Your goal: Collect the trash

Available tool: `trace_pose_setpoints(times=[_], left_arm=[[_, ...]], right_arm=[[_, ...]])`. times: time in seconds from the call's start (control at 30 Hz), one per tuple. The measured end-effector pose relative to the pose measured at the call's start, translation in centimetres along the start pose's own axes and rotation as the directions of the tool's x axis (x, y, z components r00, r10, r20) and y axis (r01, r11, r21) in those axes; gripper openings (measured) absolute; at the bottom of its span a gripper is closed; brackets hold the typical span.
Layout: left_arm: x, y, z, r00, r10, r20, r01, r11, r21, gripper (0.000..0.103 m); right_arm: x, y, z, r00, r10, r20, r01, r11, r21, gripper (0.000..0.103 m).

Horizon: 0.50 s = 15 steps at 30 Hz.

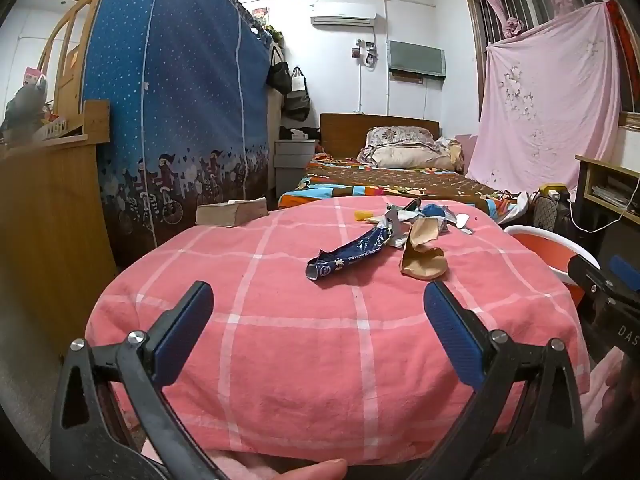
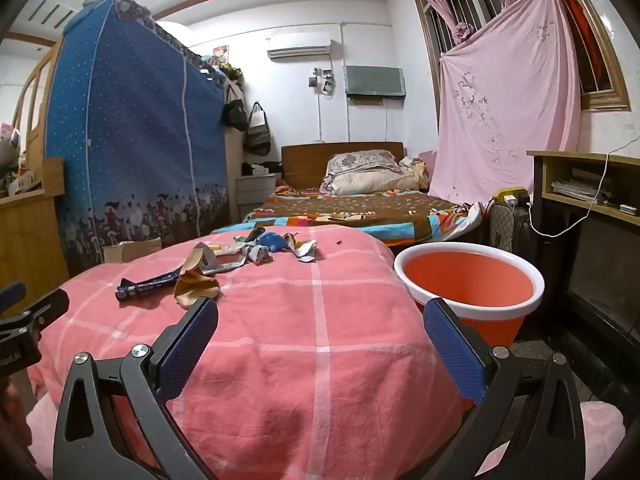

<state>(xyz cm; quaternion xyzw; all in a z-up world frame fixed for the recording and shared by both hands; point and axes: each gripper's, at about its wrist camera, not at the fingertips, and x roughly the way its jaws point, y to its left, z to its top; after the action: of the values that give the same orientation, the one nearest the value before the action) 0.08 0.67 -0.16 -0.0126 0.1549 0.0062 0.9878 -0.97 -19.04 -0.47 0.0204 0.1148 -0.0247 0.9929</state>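
Trash lies on a pink checked cloth over a table. A dark blue wrapper and a crumpled brown paper are the closest pieces. Behind them lies a heap of silver and blue wrappers with a small yellow piece. My left gripper is open above the cloth's near part, short of the blue wrapper. Open too, my right gripper hovers over the cloth with nothing between its fingers. An orange bucket with a white rim stands right of the table.
A thick book lies at the table's far left corner. A blue fabric wardrobe and a wooden cabinet stand on the left. A bed lies beyond the table, a wooden desk on the right.
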Motion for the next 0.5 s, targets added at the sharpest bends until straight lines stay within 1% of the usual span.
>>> trace_pose_setpoints(times=[0.5], left_arm=[[0.19,-0.14,0.04,1.0,0.002,-0.001,-0.002,1.0,0.001,0.092]], right_arm=[[0.07,-0.13,-0.02,1.0,0.001,-0.003,-0.001,1.0,0.003,0.103]])
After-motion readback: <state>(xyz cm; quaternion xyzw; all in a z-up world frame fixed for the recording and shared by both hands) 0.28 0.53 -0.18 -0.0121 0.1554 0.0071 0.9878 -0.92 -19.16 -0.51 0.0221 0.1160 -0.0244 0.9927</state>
